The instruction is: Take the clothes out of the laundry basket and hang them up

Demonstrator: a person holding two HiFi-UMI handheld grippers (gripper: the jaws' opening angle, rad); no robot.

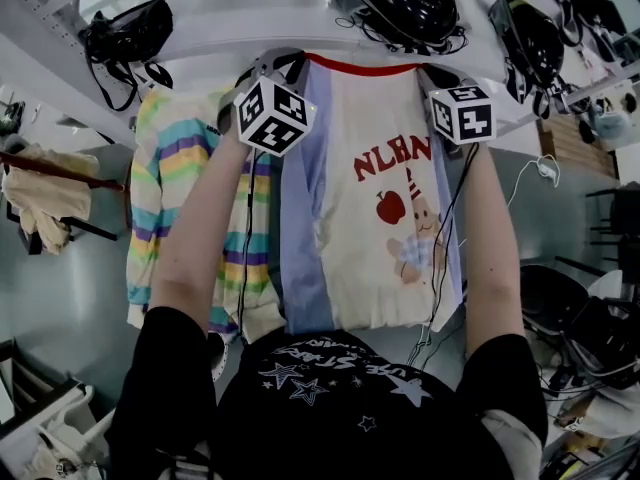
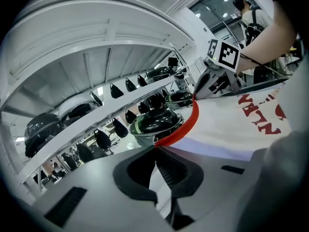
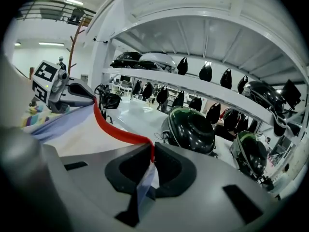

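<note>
1. The cream shirt (image 1: 360, 238) hung stretched between the left gripper (image 2: 155, 149) and the right gripper (image 3: 151, 151), closing the gap between them.
2. Black helmets (image 1: 405, 3) crowded the white shelf (image 1: 250, 13) just beyond, blocking any reach forward.
3. A striped garment (image 1: 165, 198) hung just beside the shirt's left edge.
4. Bare grey floor (image 1: 70, 298) lay open farther left; black chairs (image 1: 560, 303) cluttered the right.

Striped garment (image 1: 160, 198) partly behind left forearm (image 1: 200, 238) and shirt (image 1: 350, 228) — distant figures (image 2: 57, 168) too small to tell.
</note>
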